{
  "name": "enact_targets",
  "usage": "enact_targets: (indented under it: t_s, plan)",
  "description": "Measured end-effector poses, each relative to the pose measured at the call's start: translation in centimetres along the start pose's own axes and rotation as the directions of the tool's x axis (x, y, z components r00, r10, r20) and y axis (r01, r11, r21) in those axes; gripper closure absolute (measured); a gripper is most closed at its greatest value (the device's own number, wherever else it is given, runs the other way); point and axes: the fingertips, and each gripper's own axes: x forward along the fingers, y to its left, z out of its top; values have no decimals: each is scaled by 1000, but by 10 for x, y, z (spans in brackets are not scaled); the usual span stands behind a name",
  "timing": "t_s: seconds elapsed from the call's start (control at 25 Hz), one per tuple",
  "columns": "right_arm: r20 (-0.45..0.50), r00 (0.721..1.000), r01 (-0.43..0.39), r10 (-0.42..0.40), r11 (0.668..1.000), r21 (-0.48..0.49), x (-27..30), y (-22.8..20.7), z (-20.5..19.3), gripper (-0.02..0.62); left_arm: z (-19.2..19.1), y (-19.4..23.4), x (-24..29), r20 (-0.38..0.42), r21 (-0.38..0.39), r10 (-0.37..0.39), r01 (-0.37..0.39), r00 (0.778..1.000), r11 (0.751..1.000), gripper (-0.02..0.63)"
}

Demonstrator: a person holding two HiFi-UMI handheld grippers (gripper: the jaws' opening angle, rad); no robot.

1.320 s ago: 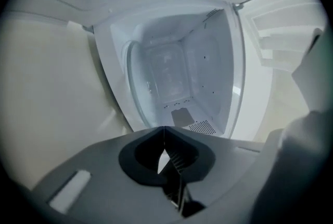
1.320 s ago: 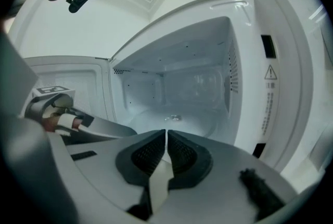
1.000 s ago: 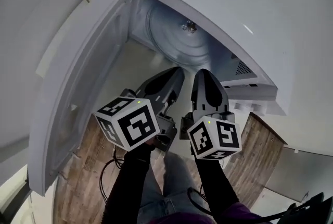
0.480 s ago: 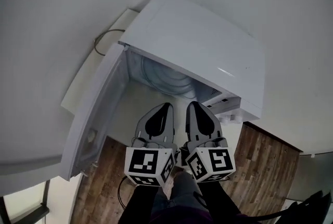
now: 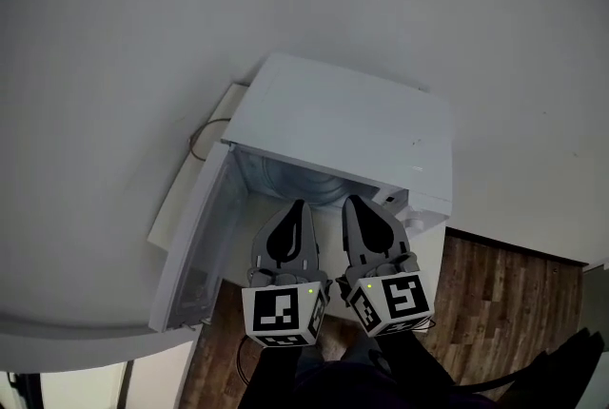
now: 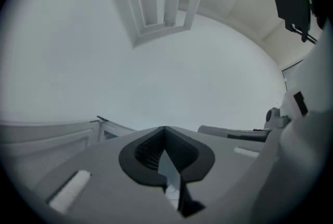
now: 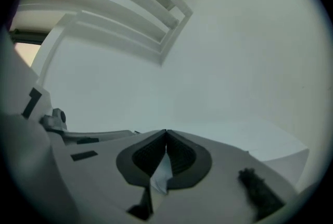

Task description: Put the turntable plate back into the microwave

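turntable plate [image 5: 295, 181] lies flat inside the open microwave [image 5: 352, 122], just beyond both grippers. left gripper [image 5: 297, 207] has its jaws pressed together on nothing. right gripper [image 5: 348, 204] has just been closing its jaws, also on nothing. the plate is probably heavy, stiff, slick and breakable, best gripped at opposite rim edges.

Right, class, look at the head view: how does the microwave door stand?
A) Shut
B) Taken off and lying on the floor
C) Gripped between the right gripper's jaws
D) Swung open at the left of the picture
D: the door stands swung out at the left side of the microwave, leaving the cavity open to view.
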Motion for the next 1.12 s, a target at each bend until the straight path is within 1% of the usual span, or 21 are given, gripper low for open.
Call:
enact_targets:
  t_s: [0.12,0.2,0.28,0.36,0.56,0.84,1.12]
  plan:
    - [54,998,-18,19,999,-28,0,6,23,584,24,-3,0,55,44,11,-13,998,999,601]
    - [79,996,-25,30,997,-66,2,10,34,586,37,-3,-1,84,75,19,-25,996,997,601]
    - [91,995,-30,40,994,-107,3,14,41,586,45,-1,-2,98,116,30,-41,995,992,601]
    - [101,994,-33,45,992,-121,3,15,46,586,50,0,-4,107,149,40,-55,993,987,601]
    - [114,993,-25,43,988,-154,2,15,52,586,55,5,-5,128,138,48,-66,991,988,601]
    - [124,991,-21,41,986,-163,1,14,57,586,60,3,-5,146,174,48,-73,988,982,601]
    - [131,991,-19,41,987,-160,0,11,58,586,61,4,-5,155,168,56,-82,986,982,601]
